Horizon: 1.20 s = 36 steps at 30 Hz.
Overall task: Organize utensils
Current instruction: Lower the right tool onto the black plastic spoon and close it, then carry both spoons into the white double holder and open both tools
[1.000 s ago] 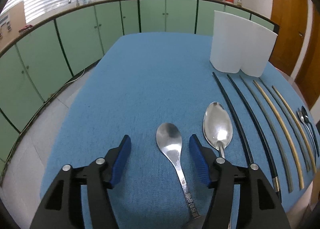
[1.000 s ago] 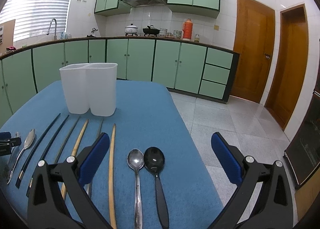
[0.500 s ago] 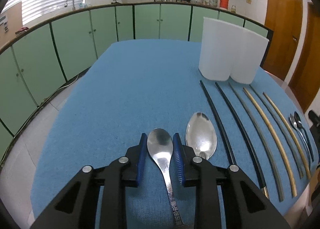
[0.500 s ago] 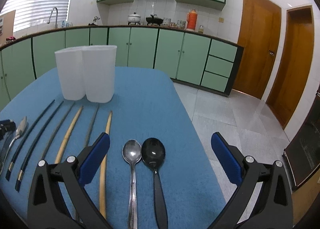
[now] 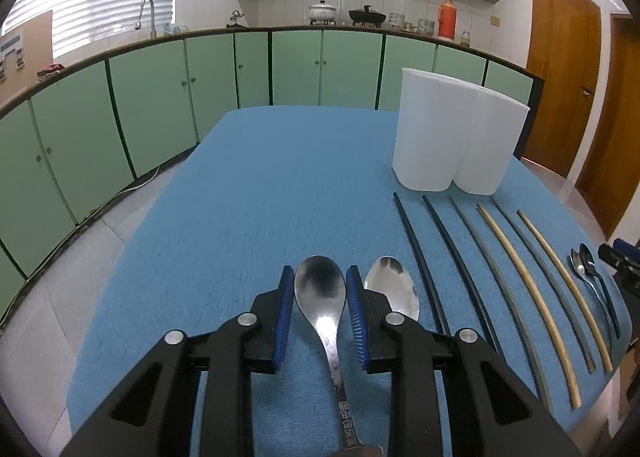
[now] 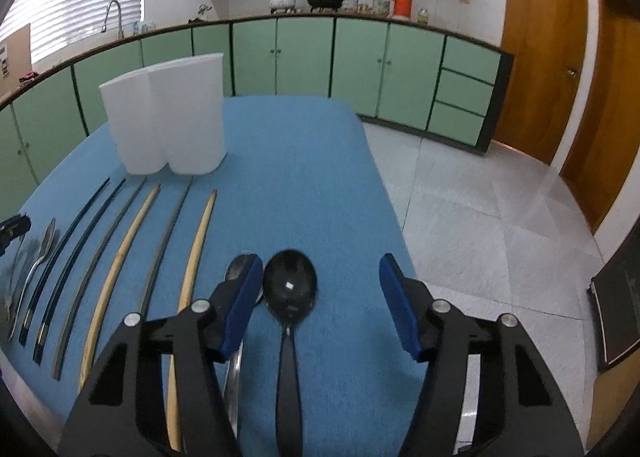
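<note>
- Left tool (image 5: pixel 316 317): blue pads (image 5: pixel 285 321) pressed against both sides of a steel spoon (image 5: pixel 320 289); bowl sticks out ahead of the fingertips, handle runs back between the arms. The jaws have closed in on it within the last second.
- Second steel spoon (image 5: pixel 394 291) lies just to the right of the held one, on the blue surface (image 5: pixel 260 197), partly behind the tool's right finger.
- Next, six chopsticks in a row, roughly parallel: two black chopsticks (image 5: pixel 420 257), a grey chopstick (image 5: pixel 500 289), a pale wooden chopstick (image 5: pixel 524 277), another grey chopstick (image 5: pixel 540 269), another wooden chopstick (image 5: pixel 560 269).
- White two-compartment holder (image 5: pixel 452 141) stands upright at the far ends of the chopsticks. Its inside cannot be seen.
- Right of the chopsticks: small steel spoon (image 6: pixel 240 269) and black spoon (image 6: pixel 290 285), side by side on the surface near its right edge.
- Right tool (image 6: pixel 320 297): jaws have just been narrowing, still spread apart. Black spoon lies between them, close to the left pad (image 6: pixel 240 305); right pad well apart from it. Small steel spoon is partly hidden behind the left finger.
- Background: green cabinets (image 5: pixel 160 97), a brown door (image 6: pixel 540 57), tiled floor (image 6: pixel 500 217).
</note>
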Each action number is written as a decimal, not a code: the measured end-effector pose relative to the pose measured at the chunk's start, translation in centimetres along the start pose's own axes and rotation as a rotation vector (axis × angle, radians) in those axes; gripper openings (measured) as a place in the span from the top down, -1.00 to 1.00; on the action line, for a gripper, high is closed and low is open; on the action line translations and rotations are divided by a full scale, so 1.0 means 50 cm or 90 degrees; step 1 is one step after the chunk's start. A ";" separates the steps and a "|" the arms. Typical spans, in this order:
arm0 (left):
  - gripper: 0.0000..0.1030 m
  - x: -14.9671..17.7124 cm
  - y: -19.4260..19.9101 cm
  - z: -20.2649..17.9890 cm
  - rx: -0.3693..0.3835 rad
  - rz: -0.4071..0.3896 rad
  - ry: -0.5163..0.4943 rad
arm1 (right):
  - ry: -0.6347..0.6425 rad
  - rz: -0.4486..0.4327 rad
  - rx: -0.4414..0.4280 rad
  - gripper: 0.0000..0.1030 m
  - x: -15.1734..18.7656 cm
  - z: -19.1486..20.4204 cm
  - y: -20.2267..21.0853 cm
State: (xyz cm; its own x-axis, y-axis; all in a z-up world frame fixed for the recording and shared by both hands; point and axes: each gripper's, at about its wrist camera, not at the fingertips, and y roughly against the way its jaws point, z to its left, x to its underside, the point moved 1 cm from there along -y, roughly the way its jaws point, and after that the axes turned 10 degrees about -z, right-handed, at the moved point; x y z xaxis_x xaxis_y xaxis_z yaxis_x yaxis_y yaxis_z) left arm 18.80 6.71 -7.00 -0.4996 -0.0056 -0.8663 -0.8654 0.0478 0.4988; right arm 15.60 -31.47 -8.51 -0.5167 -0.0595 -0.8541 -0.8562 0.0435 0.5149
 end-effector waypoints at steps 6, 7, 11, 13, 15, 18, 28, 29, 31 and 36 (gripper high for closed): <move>0.49 0.002 -0.001 -0.008 0.003 0.000 -0.001 | 0.015 0.020 -0.003 -0.08 0.002 0.010 -0.024; 0.49 0.002 0.000 -0.009 0.003 0.000 -0.002 | 0.018 0.025 -0.003 -0.06 0.001 0.011 -0.030; 0.49 -0.001 0.002 -0.015 0.006 -0.003 -0.006 | 0.038 0.044 0.019 0.00 0.003 0.014 -0.054; 0.49 -0.001 0.003 -0.018 0.006 -0.003 -0.010 | 0.036 0.049 0.022 0.00 0.003 0.007 -0.058; 0.49 0.000 0.003 -0.017 0.007 -0.002 -0.009 | 0.029 0.051 0.020 0.00 0.004 -0.001 -0.057; 0.49 0.000 0.001 -0.019 0.009 -0.001 -0.009 | 0.020 0.045 0.015 0.00 0.000 -0.007 -0.053; 0.49 -0.004 0.001 -0.029 0.013 -0.003 -0.016 | 0.005 0.064 0.023 -0.17 -0.008 -0.020 -0.072; 0.49 -0.004 0.001 -0.029 0.014 -0.003 -0.016 | 0.003 0.067 0.017 -0.17 -0.009 -0.020 -0.076; 0.49 -0.006 0.000 -0.030 0.015 -0.004 -0.015 | 0.000 0.079 0.005 -0.16 -0.014 -0.023 -0.087; 0.49 -0.012 0.004 -0.026 0.018 -0.014 -0.013 | -0.012 0.114 -0.021 0.33 -0.016 -0.026 -0.093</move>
State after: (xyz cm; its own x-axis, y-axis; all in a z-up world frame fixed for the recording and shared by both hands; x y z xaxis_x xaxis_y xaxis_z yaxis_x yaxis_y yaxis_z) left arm 18.85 5.40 -6.36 -0.4787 0.0139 -0.8779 -0.8749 0.0769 0.4782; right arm 19.99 -32.93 -10.13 -0.6610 -0.0349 -0.7496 -0.7504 0.0196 0.6607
